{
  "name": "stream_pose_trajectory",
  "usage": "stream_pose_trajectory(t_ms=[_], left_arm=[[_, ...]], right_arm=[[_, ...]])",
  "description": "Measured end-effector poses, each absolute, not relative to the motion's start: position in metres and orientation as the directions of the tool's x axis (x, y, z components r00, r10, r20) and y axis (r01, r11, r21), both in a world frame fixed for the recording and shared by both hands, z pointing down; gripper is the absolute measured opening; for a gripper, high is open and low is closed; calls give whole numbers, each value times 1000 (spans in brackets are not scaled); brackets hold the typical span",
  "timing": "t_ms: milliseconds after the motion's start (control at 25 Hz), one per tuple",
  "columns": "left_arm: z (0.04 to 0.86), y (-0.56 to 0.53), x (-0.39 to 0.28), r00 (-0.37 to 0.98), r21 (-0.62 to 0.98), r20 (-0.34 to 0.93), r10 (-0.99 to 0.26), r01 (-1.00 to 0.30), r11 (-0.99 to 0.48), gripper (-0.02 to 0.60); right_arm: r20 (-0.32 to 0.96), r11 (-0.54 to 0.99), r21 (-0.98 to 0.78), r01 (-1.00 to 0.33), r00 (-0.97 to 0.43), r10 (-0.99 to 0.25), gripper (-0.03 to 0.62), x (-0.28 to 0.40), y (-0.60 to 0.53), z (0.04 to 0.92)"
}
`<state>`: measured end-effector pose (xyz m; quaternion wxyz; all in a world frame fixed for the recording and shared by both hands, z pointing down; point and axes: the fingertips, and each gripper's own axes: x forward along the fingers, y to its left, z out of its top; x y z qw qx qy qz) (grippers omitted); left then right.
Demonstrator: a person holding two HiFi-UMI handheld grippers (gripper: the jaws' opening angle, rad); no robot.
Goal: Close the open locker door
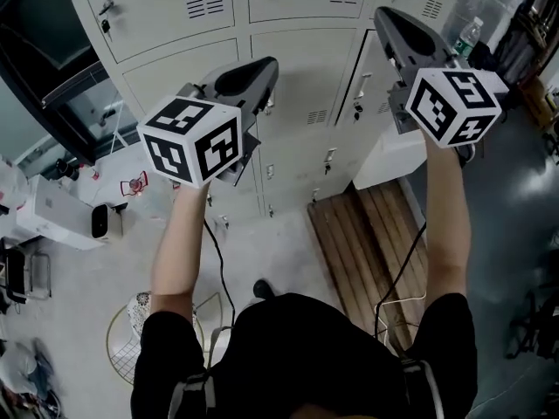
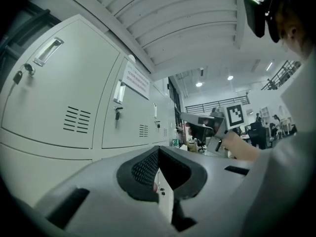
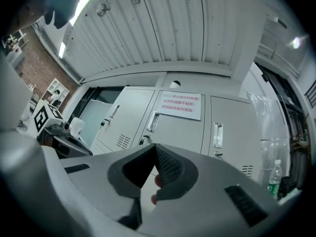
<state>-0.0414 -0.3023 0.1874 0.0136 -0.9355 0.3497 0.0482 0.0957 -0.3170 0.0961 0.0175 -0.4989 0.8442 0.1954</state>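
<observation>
Facing a pale grey bank of lockers [image 1: 288,68], a person holds two claws up in front of it. One locker door [image 1: 369,99], in the right-hand column just below the right claw [image 1: 386,16], appears slightly ajar, with a dark gap down its left edge. It is plain pale grey, with one handle [image 1: 362,85], one key [image 1: 356,109] and one small vent. Its long axis stands upright, and its left, free edge is swung out toward the person. The left claw [image 1: 266,64] and the right claw are each closed, pads together on nothing. One printed notice [image 3: 178,105] hangs on an upper door.
</observation>
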Motion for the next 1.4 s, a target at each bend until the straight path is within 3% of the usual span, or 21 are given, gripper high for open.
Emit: stream_pose_trajectory(t_ms=[640, 1400], left_arm=[[237, -211, 47, 742, -100, -87, -665, -670, -735, 17], [271, -116, 78, 715, -67, -165, -680, -696, -715, 17]], right_arm=[[-213, 405, 265, -875, -463, -861, 6, 164, -193, 195], [-220, 369, 189, -910, -406, -887, 6, 208, -83, 255]])
